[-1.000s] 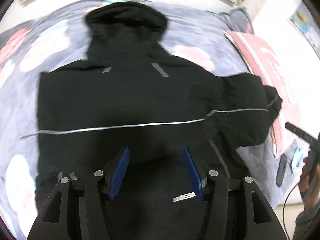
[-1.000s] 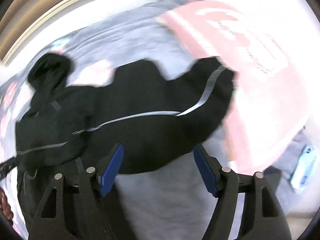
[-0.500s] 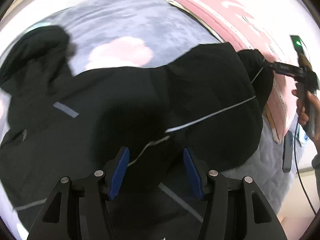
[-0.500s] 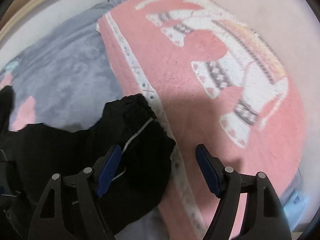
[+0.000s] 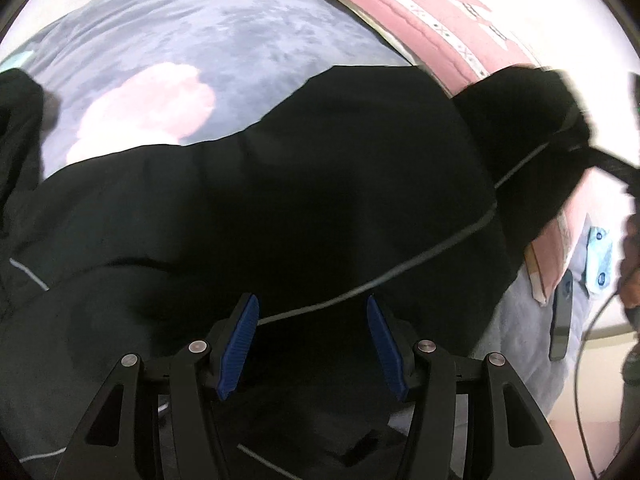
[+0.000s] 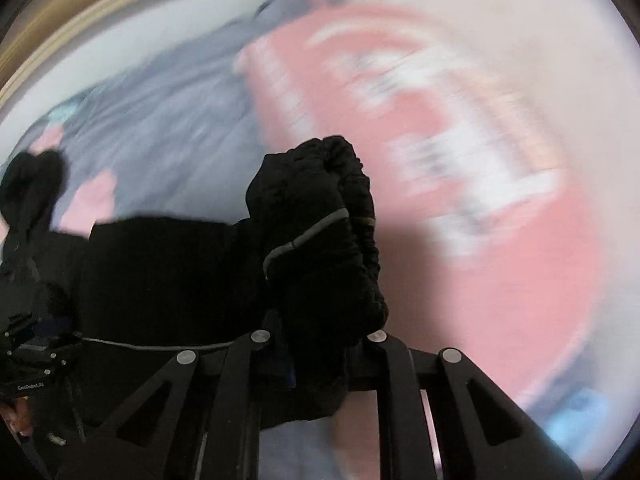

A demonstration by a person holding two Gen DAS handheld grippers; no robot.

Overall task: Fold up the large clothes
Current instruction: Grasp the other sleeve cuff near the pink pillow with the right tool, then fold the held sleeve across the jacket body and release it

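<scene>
On the bed (image 5: pixel 248 32), over its grey quilt with pink patches, the black hooded jacket (image 5: pixel 280 208) lies spread, and the fold is only beginning. The right gripper (image 6: pixel 316 360) has its fingers clamped on the sleeve cuff (image 6: pixel 320 216), which bunches up toward 12 o'clock in its own view. Neither sleeve looks laid across the body yet, so I judge that the sleeves, the hood and the final halving all remain.

The left gripper (image 5: pixel 312 344) hovers over the jacket's middle with its blue fingers (image 5: pixel 240 340) wide apart and nothing between them; a grey reflective stripe (image 5: pixel 400 276) runs just past them toward 2 o'clock.

Only the left view shows the sleeve stretched out to 2 o'clock over the pink blanket (image 5: pixel 420 20), plus a dark phone (image 5: pixel 560 320) at 4 o'clock near the bed's edge. Only the right view, blurred, shows the cuff grip closely and the hood (image 6: pixel 28 184) at 9 o'clock.
</scene>
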